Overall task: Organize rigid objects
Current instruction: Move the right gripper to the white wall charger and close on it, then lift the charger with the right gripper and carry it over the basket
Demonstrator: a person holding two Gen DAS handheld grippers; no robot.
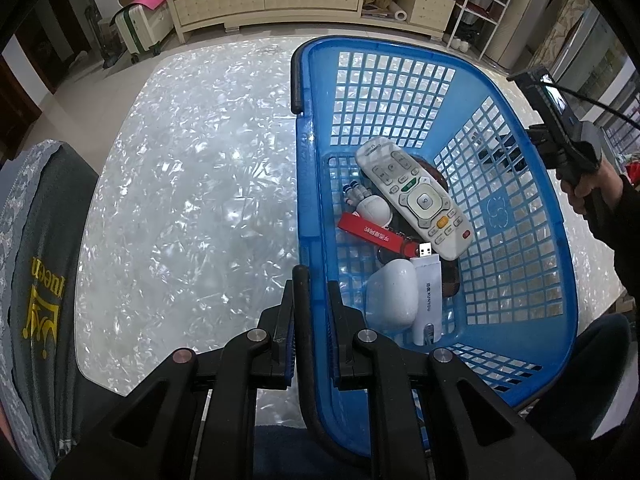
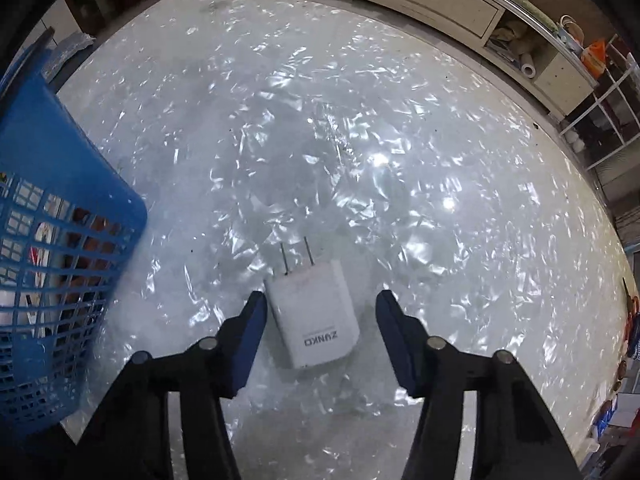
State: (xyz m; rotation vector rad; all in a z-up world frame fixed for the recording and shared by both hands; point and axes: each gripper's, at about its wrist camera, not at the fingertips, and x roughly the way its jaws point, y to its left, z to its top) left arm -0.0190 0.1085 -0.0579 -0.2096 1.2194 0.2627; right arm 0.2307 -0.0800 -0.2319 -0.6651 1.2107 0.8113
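White charger (image 2: 312, 312) flat on table (image 2: 360, 140), between parted right gripper (image 2: 320, 312) pads, ungripped; left gripper (image 1: 310, 312) clamped on blue basket (image 1: 532, 208) handle (image 1: 301, 320).

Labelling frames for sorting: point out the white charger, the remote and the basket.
white charger (image 2: 312, 312), right wrist view, flat top face.
remote (image 1: 416, 198), left wrist view, round keypad.
basket (image 1: 310, 184), left wrist view, left rim.

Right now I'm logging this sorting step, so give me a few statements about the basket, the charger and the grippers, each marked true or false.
1. The white charger lies on the table, outside the blue basket. True.
2. The right gripper has lifted the charger. False: it lies flat between open jaws.
3. The left gripper is clamped on the basket's handle. True.
4. The basket is empty. False: a remote and other small items lie inside.
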